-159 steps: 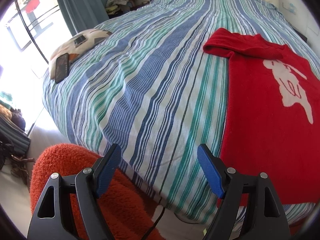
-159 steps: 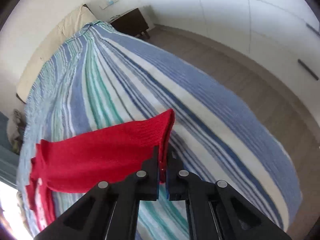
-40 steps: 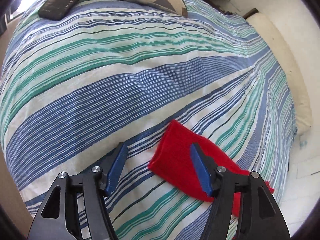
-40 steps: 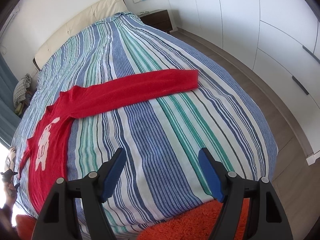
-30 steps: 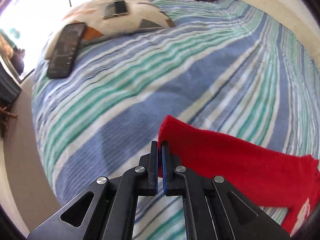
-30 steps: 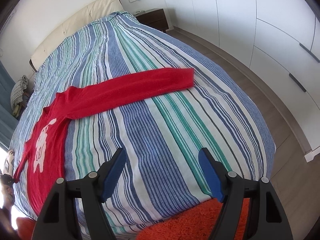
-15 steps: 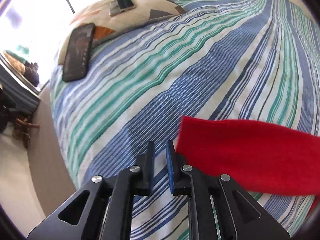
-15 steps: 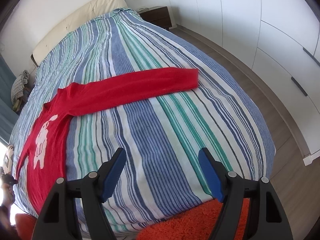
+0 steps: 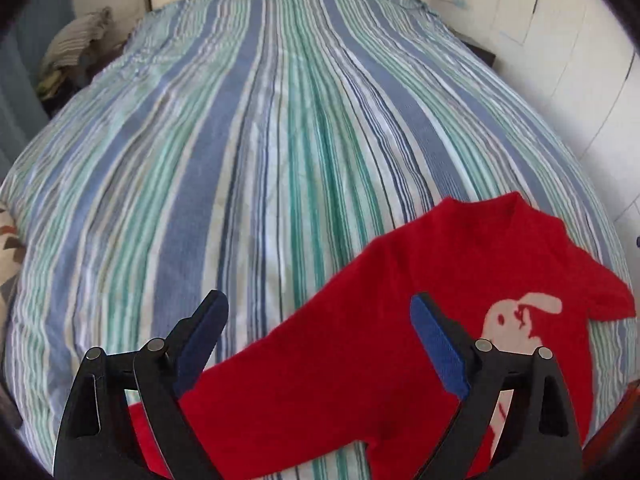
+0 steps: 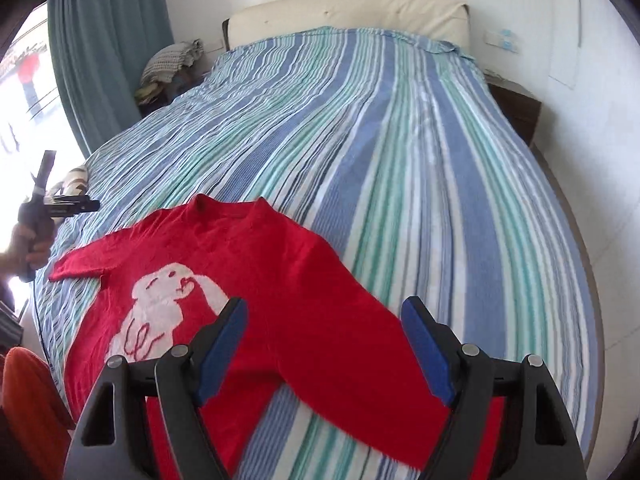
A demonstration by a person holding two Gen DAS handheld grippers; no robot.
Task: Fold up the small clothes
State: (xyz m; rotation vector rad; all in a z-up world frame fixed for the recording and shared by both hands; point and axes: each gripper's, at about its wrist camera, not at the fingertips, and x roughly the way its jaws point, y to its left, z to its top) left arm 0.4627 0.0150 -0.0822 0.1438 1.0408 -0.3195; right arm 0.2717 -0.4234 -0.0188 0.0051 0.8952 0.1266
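Since a second ago the left tool (image 9: 320,328) has let go of the sleeve cuff and swung round over the red sweater (image 9: 400,344); its jaws are opening, nothing pressed between them. The right tool (image 10: 324,332) has also turned to face the headboard (image 10: 348,16), jaws opening and empty. The sweater lies face up near the foot of the striped bed (image 10: 400,152), white animal figure showing. Its hem and one sleeve end are cut off behind the tools. Motion blur softens the left view. A teal curtain (image 10: 108,48), folded laundry (image 10: 172,60) and a dark nightstand (image 10: 516,116) flank the bed.
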